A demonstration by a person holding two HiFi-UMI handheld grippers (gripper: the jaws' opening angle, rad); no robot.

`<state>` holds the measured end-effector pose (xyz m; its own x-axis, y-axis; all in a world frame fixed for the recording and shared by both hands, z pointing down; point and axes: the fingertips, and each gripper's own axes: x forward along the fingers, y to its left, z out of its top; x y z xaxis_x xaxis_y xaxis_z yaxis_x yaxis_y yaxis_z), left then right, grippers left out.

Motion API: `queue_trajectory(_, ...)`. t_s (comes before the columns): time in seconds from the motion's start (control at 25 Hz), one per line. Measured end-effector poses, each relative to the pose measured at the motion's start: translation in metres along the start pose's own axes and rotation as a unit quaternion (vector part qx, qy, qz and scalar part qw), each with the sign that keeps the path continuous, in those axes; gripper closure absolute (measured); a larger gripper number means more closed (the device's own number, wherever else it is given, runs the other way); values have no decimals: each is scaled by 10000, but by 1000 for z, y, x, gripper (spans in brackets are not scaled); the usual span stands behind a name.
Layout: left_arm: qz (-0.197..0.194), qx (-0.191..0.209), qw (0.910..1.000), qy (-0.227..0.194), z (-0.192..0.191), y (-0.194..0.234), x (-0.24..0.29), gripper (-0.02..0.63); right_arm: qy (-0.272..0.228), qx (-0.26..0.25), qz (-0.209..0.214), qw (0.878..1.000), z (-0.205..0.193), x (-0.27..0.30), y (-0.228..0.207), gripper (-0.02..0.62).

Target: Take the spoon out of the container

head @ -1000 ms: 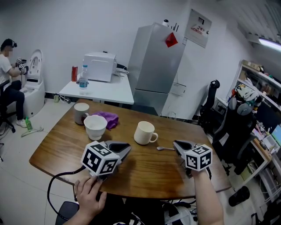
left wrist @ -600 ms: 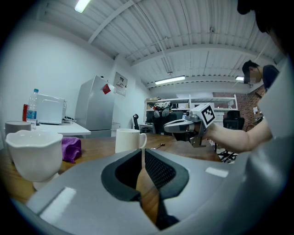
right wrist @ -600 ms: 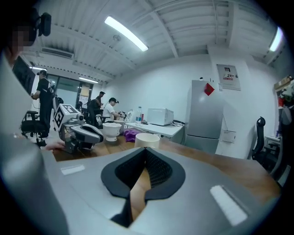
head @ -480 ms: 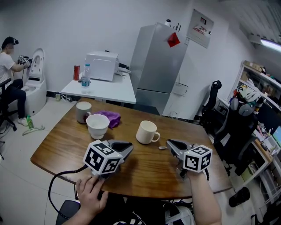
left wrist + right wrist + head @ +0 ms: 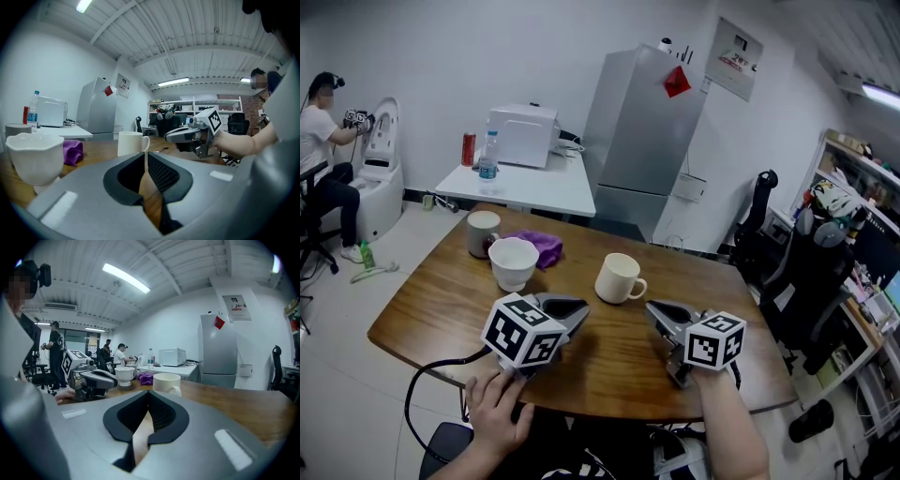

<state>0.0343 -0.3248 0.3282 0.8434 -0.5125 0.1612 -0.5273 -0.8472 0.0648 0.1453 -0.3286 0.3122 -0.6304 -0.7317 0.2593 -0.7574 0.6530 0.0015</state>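
A cream mug (image 5: 619, 277) stands mid-table, and I see no spoon in it. A small metal spoon (image 5: 162, 149) lies on the wood beyond the mug in the left gripper view. In the head view the right gripper hides it. My left gripper (image 5: 579, 306) rests low over the table's near side, shut and empty, and it points right towards the mug (image 5: 132, 142). My right gripper (image 5: 650, 308) sits right of the mug (image 5: 167, 382), shut with nothing between its fingers. It points left towards the left gripper (image 5: 96, 379).
A white bowl-shaped cup (image 5: 514, 262), a grey mug (image 5: 481, 232) and a purple cloth (image 5: 540, 247) sit at the table's far left. A black cable (image 5: 427, 386) hangs off the near edge. Beyond are a white side table (image 5: 525, 186), a fridge (image 5: 642, 141) and office chairs (image 5: 759, 234).
My right gripper has drawn left and nearer, and it now covers the spot where the spoon lay by its tip. The left gripper has barely shifted.
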Motion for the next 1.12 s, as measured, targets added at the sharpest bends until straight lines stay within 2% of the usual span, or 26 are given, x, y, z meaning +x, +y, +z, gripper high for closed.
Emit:
queue_trajectory(0.32,3,2,10000,2,1,-1,0,583,1,-25,315,9995,-4,12,20,592)
queue_trajectory(0.96,-1,3,10000,-1,0,0,-1,583,-57,-17,611,9981,-11,24,47,592)
queue_trajectory(1.12,-4,3,10000,5,0,0,-2,583,-162,137,684,9974,-11,24,50,592)
